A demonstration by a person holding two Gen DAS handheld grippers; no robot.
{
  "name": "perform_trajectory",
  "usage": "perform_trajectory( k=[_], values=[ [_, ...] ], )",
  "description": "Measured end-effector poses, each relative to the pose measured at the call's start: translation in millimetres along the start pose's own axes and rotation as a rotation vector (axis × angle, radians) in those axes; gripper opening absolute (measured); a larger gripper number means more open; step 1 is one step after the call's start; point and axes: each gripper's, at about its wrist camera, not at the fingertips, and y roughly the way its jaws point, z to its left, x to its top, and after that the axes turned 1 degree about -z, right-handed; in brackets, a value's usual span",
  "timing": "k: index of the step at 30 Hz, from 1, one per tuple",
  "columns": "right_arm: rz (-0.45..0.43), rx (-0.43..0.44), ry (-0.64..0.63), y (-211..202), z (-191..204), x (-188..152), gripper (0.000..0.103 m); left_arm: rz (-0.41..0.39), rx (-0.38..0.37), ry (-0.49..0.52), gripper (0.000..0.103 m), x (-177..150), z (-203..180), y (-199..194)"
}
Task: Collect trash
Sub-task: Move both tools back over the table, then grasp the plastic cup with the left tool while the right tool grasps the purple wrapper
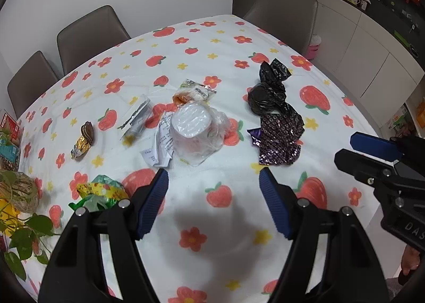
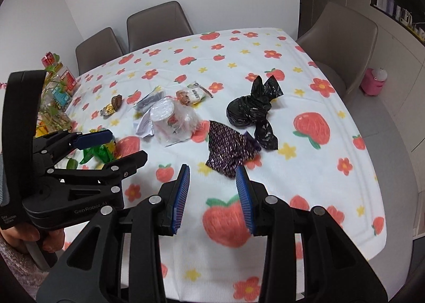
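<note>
Trash lies scattered on the table with its strawberry-and-flower cloth [image 1: 212, 45]. A black plastic bag [image 1: 268, 90] sits at the right, a purple patterned wrapper [image 1: 279, 141] just in front of it. In the middle a white cup in clear plastic [image 1: 194, 130] rests on crumpled receipts [image 1: 162, 143]. A silver wrapper [image 1: 136, 117], an orange-and-white snack packet [image 1: 191, 90], a gold-and-brown wrapper [image 1: 85, 141] and a green-yellow wrapper [image 1: 101, 191] lie around it. My left gripper [image 1: 213, 173] hovers open and empty before the cup. My right gripper [image 2: 213, 170] is open, empty, near the purple wrapper [image 2: 228, 149].
Grey chairs [image 1: 90, 34] stand along the far side and the right end [image 1: 284, 8]. A potted plant [image 1: 18, 196] and snack boxes [image 1: 10, 127] crowd the left table edge. White cabinets [image 1: 372, 45] line the right wall, with a pink object [image 2: 373, 81] on the floor.
</note>
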Motion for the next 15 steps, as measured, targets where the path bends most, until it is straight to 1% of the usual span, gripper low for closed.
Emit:
perform_trajectory(
  k=[2, 3, 5, 10, 15],
  values=[
    [0.018, -0.008, -0.004, 14, -1, 7, 0.036, -0.004, 0.001, -0.005, 0.071, 8, 4, 9],
    [0.025, -0.011, -0.007, 21, -2, 10, 0.04, -0.004, 0.003, -0.006, 0.071, 11, 5, 13],
    [0.039, -0.018, -0.015, 35, -5, 14, 0.042, -0.004, 0.006, -0.008, 0.071, 15, 6, 23],
    [0.103, -0.031, -0.031, 80, -16, 19, 0.042, 0.018, 0.018, -0.007, 0.071, 28, 11, 54],
    [0.151, -0.022, -0.029, 110, -24, 20, 0.042, 0.037, 0.036, 0.001, 0.071, 38, 15, 81]
  ],
)
